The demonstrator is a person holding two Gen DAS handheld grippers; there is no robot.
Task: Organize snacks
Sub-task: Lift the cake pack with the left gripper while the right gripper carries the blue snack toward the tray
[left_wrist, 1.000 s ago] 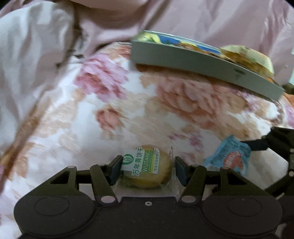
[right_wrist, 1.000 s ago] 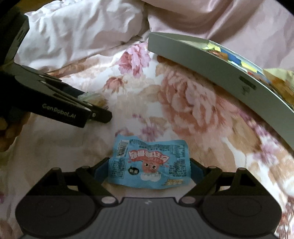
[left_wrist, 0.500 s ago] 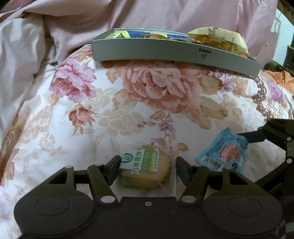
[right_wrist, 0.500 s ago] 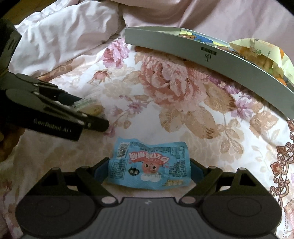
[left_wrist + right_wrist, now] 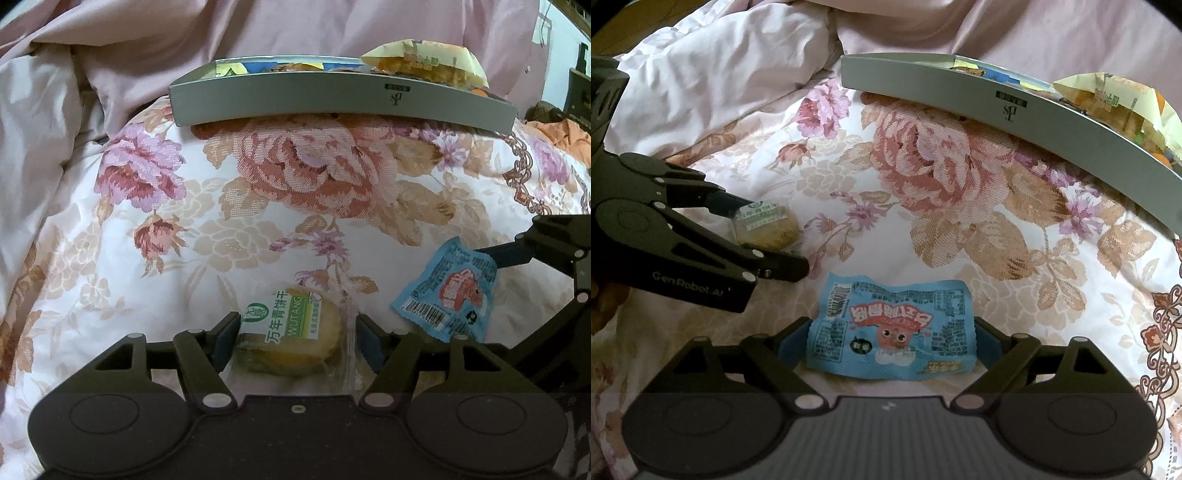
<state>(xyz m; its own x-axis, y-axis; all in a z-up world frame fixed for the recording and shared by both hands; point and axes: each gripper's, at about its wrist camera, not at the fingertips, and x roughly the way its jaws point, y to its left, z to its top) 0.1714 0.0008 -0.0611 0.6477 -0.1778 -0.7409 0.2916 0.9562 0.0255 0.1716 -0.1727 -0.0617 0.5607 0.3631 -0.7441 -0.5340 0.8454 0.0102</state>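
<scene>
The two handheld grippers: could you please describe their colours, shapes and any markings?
Both the left gripper and right gripper are matte black linkage frames with silver rivets, round bosses and blue finger pads. "GenRobot.AI" is printed in pale lettering on the left one's side. No cables or sleeves show.

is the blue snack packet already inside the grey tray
No, the blue snack packet lies on the floral bedspread between the right gripper's fingers, apart from the grey tray.

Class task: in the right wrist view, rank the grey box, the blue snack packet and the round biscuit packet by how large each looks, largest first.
1. grey box, by far the widest.
2. blue snack packet, though it lies nearest the camera, which enlarges it.
3. round biscuit packet, smallest and partly hidden by the left gripper.
</scene>
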